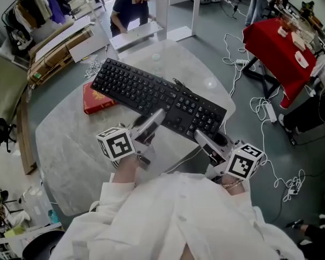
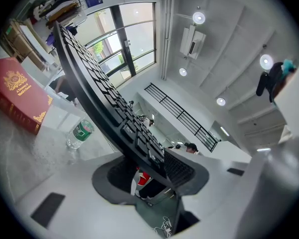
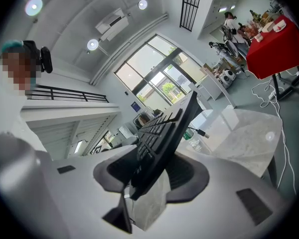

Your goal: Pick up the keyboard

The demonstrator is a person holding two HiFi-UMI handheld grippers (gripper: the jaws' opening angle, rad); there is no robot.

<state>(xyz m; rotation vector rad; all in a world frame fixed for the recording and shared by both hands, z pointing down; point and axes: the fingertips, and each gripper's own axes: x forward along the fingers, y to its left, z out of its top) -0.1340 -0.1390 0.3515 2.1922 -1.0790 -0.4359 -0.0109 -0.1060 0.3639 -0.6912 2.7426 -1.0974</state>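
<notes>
A long black keyboard (image 1: 151, 93) is held over the round marble table (image 1: 70, 145), and both grippers grip its near long edge. My left gripper (image 1: 154, 119) is shut on that edge near the middle. My right gripper (image 1: 201, 137) is shut on it below the number pad. In the left gripper view the keyboard (image 2: 104, 98) runs away up and to the left from between the pads of the left gripper (image 2: 149, 163). In the right gripper view the keyboard (image 3: 164, 128) stands edge-on in the right gripper (image 3: 152, 171).
A red book (image 1: 95, 99) lies on the table under the keyboard's left end. A water bottle (image 2: 79, 133) lies on the table beyond it. A table with a red cloth (image 1: 279, 47) and floor cables (image 1: 260, 107) are to the right. A person (image 1: 131, 10) works at the back.
</notes>
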